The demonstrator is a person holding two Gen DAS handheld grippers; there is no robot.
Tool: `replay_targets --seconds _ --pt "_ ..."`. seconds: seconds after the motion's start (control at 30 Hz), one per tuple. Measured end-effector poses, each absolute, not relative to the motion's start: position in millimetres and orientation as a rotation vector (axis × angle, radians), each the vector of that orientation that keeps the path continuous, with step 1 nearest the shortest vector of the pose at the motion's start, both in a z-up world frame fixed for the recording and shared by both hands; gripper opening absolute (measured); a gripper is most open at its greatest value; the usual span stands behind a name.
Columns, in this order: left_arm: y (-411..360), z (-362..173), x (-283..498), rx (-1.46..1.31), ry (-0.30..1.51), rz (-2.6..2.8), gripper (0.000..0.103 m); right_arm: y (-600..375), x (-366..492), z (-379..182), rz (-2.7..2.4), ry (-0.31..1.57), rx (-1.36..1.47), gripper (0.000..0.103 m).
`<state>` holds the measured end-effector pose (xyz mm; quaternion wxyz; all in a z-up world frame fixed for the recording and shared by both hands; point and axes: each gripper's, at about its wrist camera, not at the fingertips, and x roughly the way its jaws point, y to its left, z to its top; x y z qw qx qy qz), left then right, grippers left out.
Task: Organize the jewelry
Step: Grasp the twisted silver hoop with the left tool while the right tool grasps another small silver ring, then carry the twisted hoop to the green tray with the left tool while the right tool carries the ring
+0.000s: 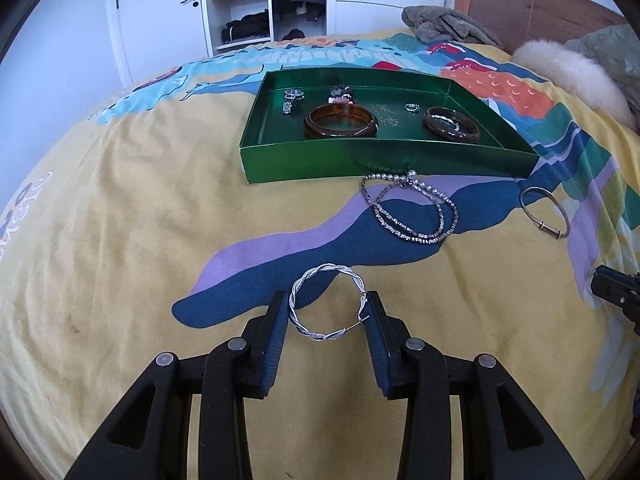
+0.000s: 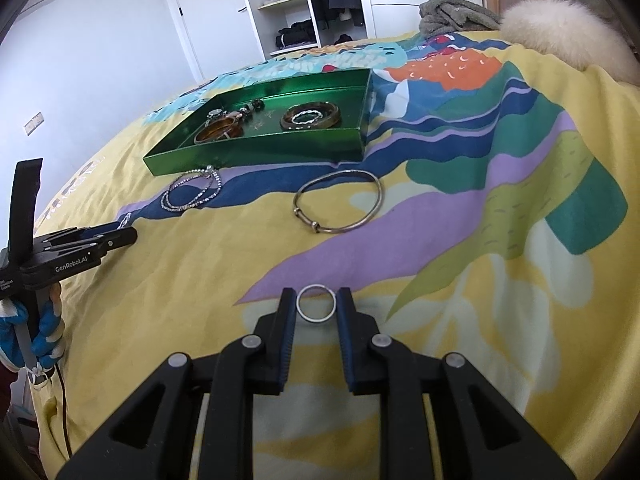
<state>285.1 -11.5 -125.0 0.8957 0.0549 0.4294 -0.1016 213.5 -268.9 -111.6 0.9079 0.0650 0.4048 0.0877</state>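
The bed (image 1: 120, 220) under me is the biggest thing here, its yellow cover printed with blue, purple and orange shapes. Ahead of both my jaws sits the green tray (image 1: 384, 156), well beyond the reach of either pair. Inside it, an amber bangle (image 1: 340, 122) lies toward the left, a darker brown bangle (image 1: 452, 124) toward the right, with a small ring (image 1: 412, 107) between them and a few little pieces I cannot make out at the far wall.

Just in front of the tray's near wall, ahead and right of my left jaws, lies a tangle of chain and pearl necklaces (image 1: 412, 212). Further right of that, and straight ahead of my right jaws, a thin metal bangle (image 2: 338, 202) lies flat on the cover, well apart from the tray.

My left gripper (image 1: 328, 314) has its jaws set around a twisted silver hoop earring (image 1: 326, 306); both pads touch its sides, so I am pinching it where it lies on the cover. My right gripper (image 2: 316, 306) has its jaws closed in on a plain silver ring (image 2: 316, 303), pads pressing on either side of it, the ring resting on the cover.

At the left of my right-hand view, a gloved hand (image 2: 40, 340) grips the handle of the left gripper.
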Motion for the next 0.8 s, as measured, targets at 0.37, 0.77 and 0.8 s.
replay_targets --seconds 0.37,0.77,0.8 --pt "-10 -104 270 0.113 0.858 -0.210 0.038 -261 199 -95 0.198 0.808 0.125 0.019" --pt "-6 -79 249 0.111 0.820 -0.208 0.038 -254 177 -71 0.207 0.766 0.114 0.019" --pt "-5 -78 247 0.110 0.816 -0.207 0.038 -253 175 -68 0.208 0.761 0.113 0.019"
